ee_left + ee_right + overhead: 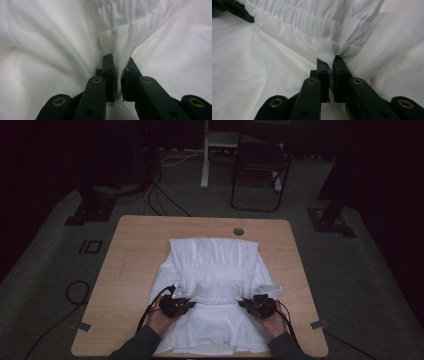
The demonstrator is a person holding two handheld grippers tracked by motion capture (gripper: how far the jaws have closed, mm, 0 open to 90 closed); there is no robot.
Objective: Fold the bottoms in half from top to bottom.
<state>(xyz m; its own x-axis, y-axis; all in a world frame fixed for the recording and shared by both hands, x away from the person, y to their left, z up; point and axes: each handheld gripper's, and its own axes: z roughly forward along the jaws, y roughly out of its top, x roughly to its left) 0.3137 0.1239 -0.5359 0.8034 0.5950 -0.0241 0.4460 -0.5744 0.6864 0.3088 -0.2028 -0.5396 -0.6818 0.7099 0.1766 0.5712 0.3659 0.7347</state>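
Note:
A white garment (215,260) with a gathered elastic band (217,290) lies spread on the wooden table (130,265), its band end folded over toward the front. At the band's left end, my left gripper (187,304) is shut on a pinch of the cloth (120,42); in the left gripper view the fabric runs down between the jaws (119,61). My right gripper (246,304) is shut on the band's right end, and a tuft of cloth (325,51) is squeezed between its pads (330,61). Both grippers point inward over the garment.
The left gripper's black tip (234,10) shows at the top left of the right gripper view. A round cable hole (238,231) sits near the table's far edge. A dark chair (260,167) and a white desk leg (205,155) stand beyond the table. Cables lie on the floor (75,292).

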